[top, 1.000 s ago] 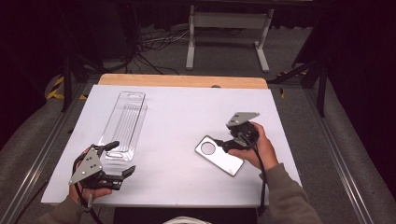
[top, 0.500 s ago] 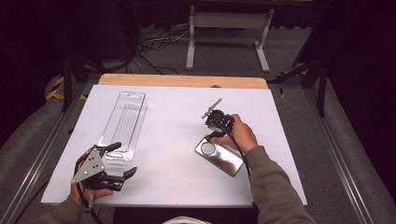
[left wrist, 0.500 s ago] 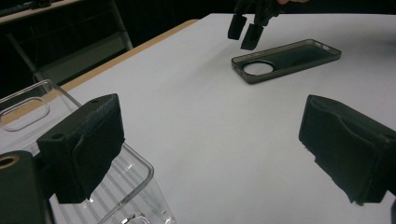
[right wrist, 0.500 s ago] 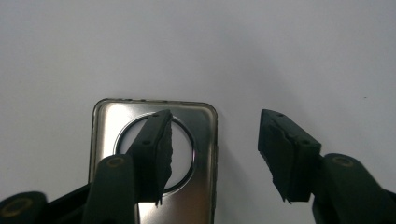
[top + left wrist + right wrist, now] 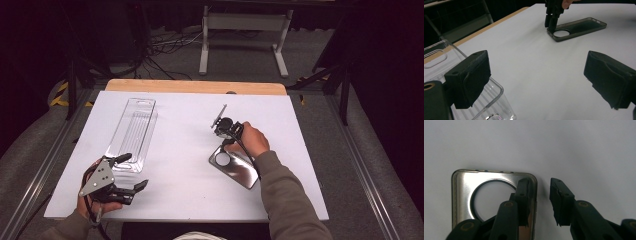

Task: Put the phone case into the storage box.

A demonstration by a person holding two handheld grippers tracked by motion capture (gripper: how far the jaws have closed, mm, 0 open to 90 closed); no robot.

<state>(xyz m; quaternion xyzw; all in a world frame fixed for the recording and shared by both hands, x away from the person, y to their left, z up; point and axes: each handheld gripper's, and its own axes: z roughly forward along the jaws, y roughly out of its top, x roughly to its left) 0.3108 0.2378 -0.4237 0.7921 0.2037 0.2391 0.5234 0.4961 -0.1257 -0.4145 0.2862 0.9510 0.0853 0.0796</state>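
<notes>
A smoky clear phone case [image 5: 235, 168] with a round camera hole lies on the white table [image 5: 190, 125], right of centre. My right gripper [image 5: 223, 141] points steeply down at the case's far end. In the right gripper view the case [image 5: 464, 190] shows close up, and the right gripper [image 5: 539, 195] straddles its side wall: one jaw stands inside the case, the other outside, with a small gap left, so it is open. My left gripper [image 5: 133, 171] rests wide open at the front left, holding nothing. The left gripper view shows the left gripper [image 5: 537, 75], the case [image 5: 579, 26] and the right gripper [image 5: 551, 17].
A long clear plastic tray [image 5: 133, 131] lies left of centre, its near end beside the left gripper's far jaw; it also shows as the clear tray [image 5: 439, 53] at lower left. A wooden strip [image 5: 195, 86] borders the table's far edge.
The right gripper has swung from the case's right side to its far end and tipped downward, jaws now over the case's wall. The left gripper has stayed put.
</notes>
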